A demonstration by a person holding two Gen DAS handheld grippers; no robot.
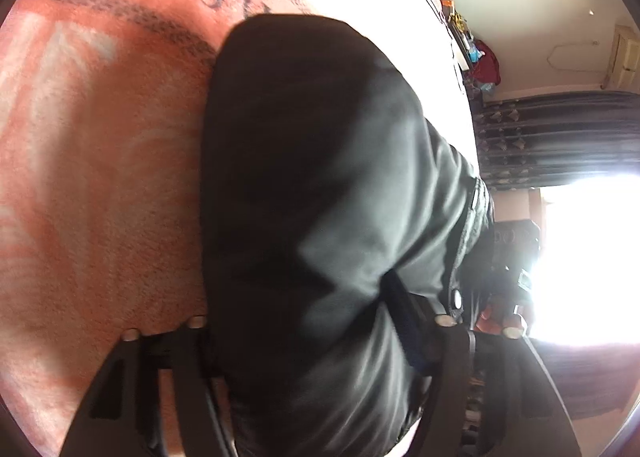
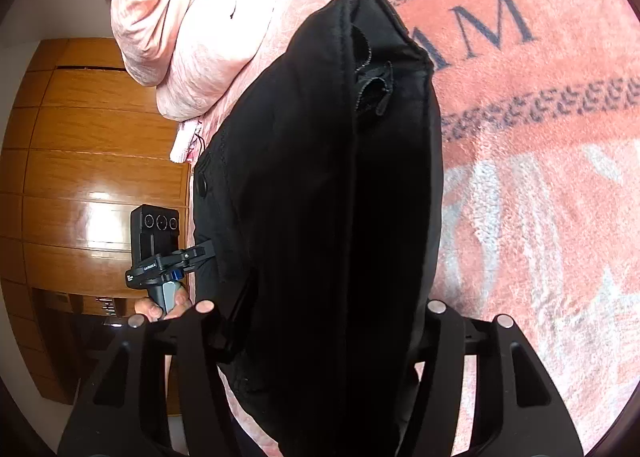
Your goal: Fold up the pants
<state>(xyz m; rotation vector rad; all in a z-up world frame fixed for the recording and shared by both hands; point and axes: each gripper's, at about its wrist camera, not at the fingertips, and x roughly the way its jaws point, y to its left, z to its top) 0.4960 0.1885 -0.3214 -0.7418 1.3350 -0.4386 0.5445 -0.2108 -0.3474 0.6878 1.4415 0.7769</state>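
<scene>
Black pants (image 1: pixel 320 185) hang between my two grippers over a pink bedspread (image 1: pixel 100 177). My left gripper (image 1: pixel 320 323) is shut on the pants' waist edge, near a metal button (image 1: pixel 457 300). My right gripper (image 2: pixel 320 307) is shut on the pants (image 2: pixel 320 177) too; the cloth runs up from its jaws to the hem end lying on the bedspread (image 2: pixel 540 197). The left gripper (image 2: pixel 192 253) shows in the right wrist view, clamped on the pants' edge. The right gripper's body (image 1: pixel 516 257) shows in the left wrist view, its fingers hidden.
A bundled pink quilt (image 2: pixel 192 25) lies at the far end of the bed. A wooden wardrobe (image 2: pixel 88 161) stands beside the bed. A bright window (image 1: pixel 592 257), a dark curtain (image 1: pixel 560 137) and a cluttered shelf (image 1: pixel 480 57) are on the other side.
</scene>
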